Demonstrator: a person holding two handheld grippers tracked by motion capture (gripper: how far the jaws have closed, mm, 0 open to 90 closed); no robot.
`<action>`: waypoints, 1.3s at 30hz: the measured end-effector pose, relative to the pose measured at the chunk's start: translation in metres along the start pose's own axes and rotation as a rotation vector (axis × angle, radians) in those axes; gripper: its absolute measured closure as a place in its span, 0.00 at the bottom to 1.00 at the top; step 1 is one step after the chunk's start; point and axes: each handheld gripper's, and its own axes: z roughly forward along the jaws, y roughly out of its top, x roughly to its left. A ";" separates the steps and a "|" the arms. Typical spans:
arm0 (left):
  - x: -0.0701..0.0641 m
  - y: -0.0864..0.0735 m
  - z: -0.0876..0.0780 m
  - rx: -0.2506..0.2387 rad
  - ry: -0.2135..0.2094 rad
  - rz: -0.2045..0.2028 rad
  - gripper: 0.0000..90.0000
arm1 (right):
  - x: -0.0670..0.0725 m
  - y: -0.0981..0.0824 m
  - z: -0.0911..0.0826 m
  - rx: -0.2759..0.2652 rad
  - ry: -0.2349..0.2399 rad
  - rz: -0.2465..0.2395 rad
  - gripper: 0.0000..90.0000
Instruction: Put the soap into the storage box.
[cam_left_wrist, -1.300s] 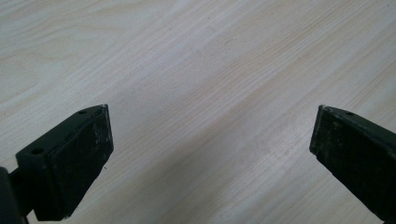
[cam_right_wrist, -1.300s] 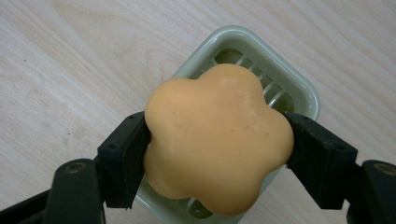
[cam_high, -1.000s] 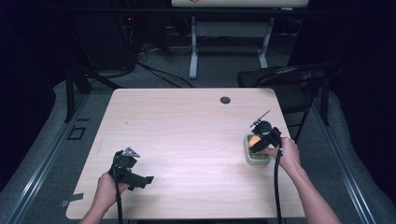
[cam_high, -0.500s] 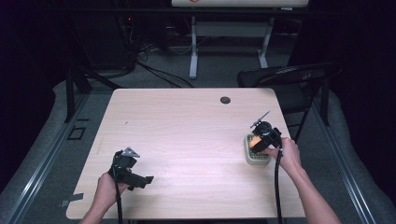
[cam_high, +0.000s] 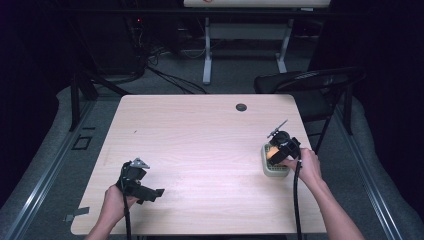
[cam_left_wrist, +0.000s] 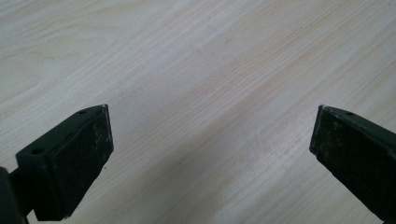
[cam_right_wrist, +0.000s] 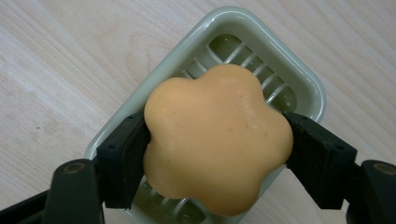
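An orange flower-shaped soap (cam_right_wrist: 215, 137) sits over a pale green slotted soap dish (cam_right_wrist: 299, 81). My right gripper (cam_right_wrist: 217, 154) is shut on the soap, one black pad pressing each side. In the high view the right gripper (cam_high: 280, 147) points down over the dish (cam_high: 274, 170) near the table's right edge, with the soap (cam_high: 273, 152) glowing orange beneath it. My left gripper (cam_high: 150, 195) rests low at the front left of the table, jaws wide apart. In the left gripper view its pads (cam_left_wrist: 86, 154) frame bare wood with nothing between them.
The light wooden table (cam_high: 200, 135) has a dark round grommet (cam_high: 241, 107) near its far edge. A black folding chair (cam_high: 310, 85) stands behind the right corner. Cables and white desk legs (cam_high: 207, 50) lie on the floor beyond.
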 end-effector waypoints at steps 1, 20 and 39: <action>0.000 0.000 0.000 0.000 0.000 0.000 0.00 | 0.000 0.000 0.000 -0.004 0.010 0.007 0.29; -0.001 0.000 0.000 0.000 0.000 -0.001 0.00 | -0.004 -0.001 -0.005 -0.008 0.004 0.008 0.26; 0.000 0.001 0.000 0.004 -0.013 0.004 0.00 | 0.000 -0.006 -0.021 -0.056 0.031 0.007 0.16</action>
